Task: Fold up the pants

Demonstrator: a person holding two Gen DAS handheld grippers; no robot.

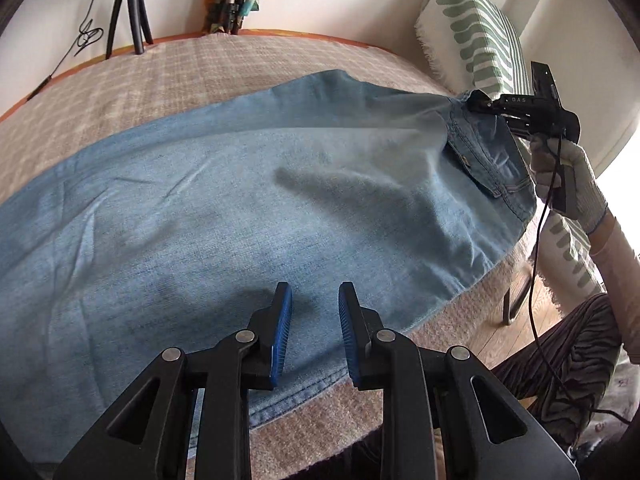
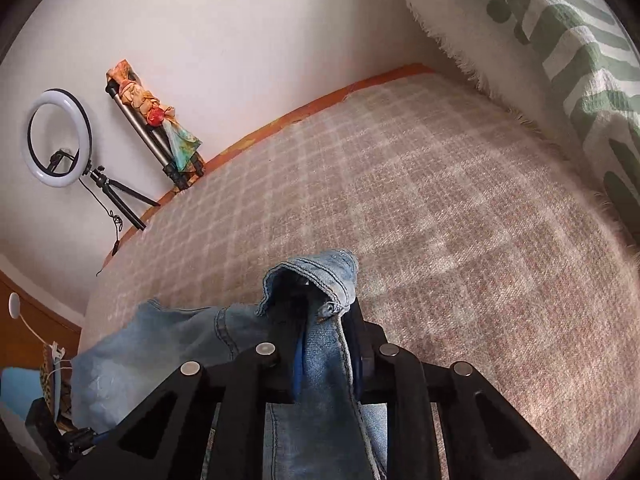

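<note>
Light blue jeans (image 1: pixel 240 200) lie spread flat across a checked blanket (image 1: pixel 160 76) on a bed. My left gripper (image 1: pixel 315 292) hovers over the near hem edge of the denim, its blue pads (image 1: pixel 280 320) apart with nothing between them. At the right end, my right gripper (image 1: pixel 478 102), held by a gloved hand (image 1: pixel 568 176), is shut on the waistband. In the right wrist view the waistband (image 2: pixel 316 276) bunches up between the fingers of that gripper (image 2: pixel 324 320) and is lifted off the blanket (image 2: pixel 440 220). The denim hides its fingertips.
A green and white patterned pillow (image 1: pixel 472 28) stands at the bed's right end against the wall. A black tripod (image 1: pixel 128 12), a ring light (image 2: pixel 60 136) and a folded stand (image 2: pixel 160 136) line the far wall. The person's leg (image 1: pixel 568 360) is at the near right.
</note>
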